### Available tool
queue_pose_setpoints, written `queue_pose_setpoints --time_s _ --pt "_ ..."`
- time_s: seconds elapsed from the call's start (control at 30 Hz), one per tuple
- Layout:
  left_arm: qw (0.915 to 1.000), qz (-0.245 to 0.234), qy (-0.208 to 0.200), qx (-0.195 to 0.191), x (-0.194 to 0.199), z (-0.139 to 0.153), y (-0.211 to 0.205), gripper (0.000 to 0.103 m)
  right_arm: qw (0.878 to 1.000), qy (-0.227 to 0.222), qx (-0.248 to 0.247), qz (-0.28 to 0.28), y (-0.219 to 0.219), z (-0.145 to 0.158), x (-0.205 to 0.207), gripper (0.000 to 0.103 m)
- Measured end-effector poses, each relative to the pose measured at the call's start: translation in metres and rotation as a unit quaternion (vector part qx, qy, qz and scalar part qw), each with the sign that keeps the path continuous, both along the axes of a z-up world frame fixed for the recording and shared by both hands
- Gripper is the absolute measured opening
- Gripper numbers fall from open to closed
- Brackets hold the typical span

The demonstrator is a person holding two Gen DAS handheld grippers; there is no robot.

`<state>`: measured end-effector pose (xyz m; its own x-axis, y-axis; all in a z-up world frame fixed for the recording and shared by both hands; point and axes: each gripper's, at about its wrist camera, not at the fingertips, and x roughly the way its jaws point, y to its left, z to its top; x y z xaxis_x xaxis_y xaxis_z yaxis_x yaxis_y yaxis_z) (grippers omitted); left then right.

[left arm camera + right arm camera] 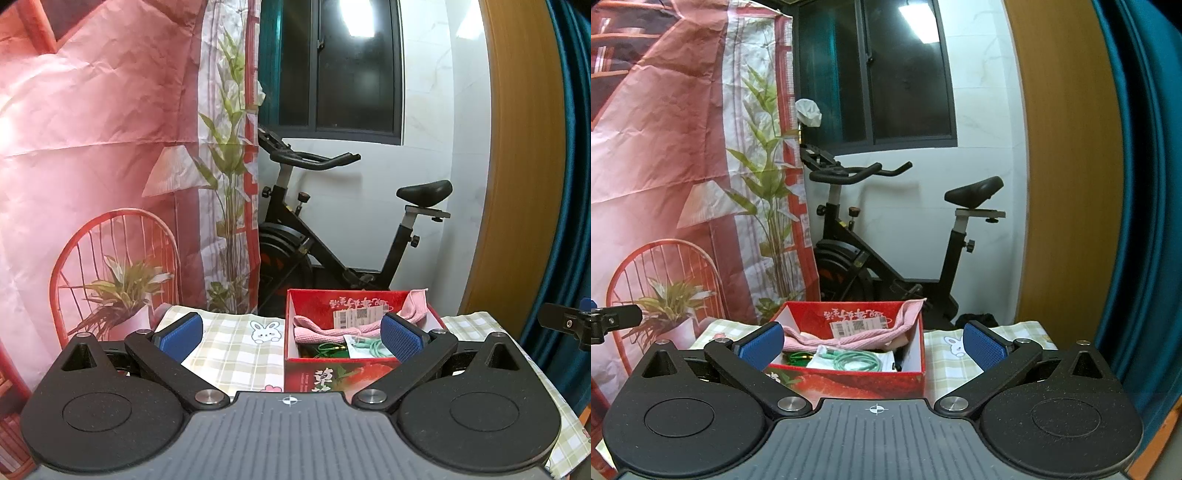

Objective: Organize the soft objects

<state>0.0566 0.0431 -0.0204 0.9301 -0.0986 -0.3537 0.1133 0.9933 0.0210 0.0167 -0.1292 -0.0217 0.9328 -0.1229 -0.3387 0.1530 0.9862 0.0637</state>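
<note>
The pink cloth [325,329] lies inside the red box [314,376], draped from the near-left of the interior up over the far right corner, where one end hangs on the rim; below it in the box sit a coiled mint-green cable [855,360], a darker green cable [798,356] and a white packet with a barcode label [857,326]. The box stands on the counter [236,350], which is covered by a checked cloth with a rabbit print. Both claws are released and hold nothing: the left claw [291,334] hangs spread wide with its right pad in front of the box's right side, and the right claw [873,345] hangs spread with its left pad before the box's left wall. I judge the soft items are already gathered in the box, so this looks like either a late step or a pause before tidying the cloth end. If anything remains, the next move would call for lowering one claw over the box rim and pinching the draped end without snagging the cables. Room is fair: bare counter lies left and right of the box, but the counter's far edge is just behind the box, with an exercise bike [886,236] beyond.
</note>
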Motion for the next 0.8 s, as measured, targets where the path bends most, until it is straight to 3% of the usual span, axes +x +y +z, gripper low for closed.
queue_pose_setpoints --time_s 0.8 --pt "1.0 0.002 -0.007 -0.004 -0.0019 0.0024 0.0019 0.103 1.0 -0.002 0.0 -0.002 -0.0011 0.0007 -0.0018 0.103"
